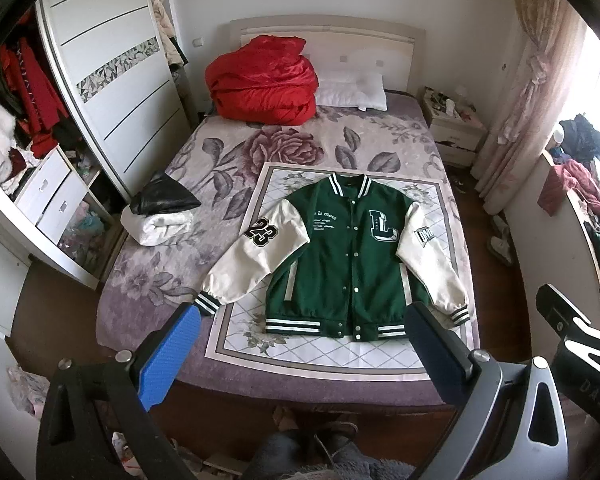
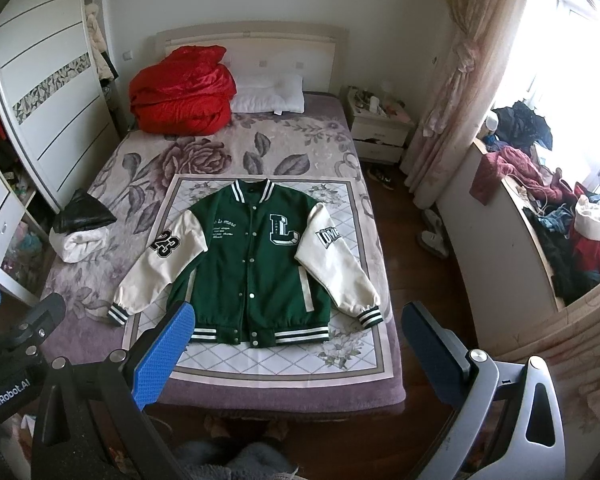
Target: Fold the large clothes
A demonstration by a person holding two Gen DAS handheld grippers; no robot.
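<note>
A green varsity jacket [image 1: 348,256] with cream sleeves lies flat, face up and buttoned, on a quilted mat [image 1: 260,344] on the bed; it also shows in the right wrist view [image 2: 252,256]. Both sleeves spread outward and down. My left gripper [image 1: 300,356] is open and empty, held above the foot of the bed, short of the jacket's hem. My right gripper [image 2: 296,356] is open and empty, also above the bed's foot, to the right of the left one. The right gripper's body shows at the left wrist view's right edge [image 1: 572,340].
A folded black and white garment [image 1: 160,216] lies at the bed's left edge. A red duvet [image 1: 264,84] and white pillow [image 1: 352,92] sit at the headboard. A wardrobe [image 1: 112,80] stands left, a nightstand [image 2: 380,128] and cluttered shelf [image 2: 560,232] right.
</note>
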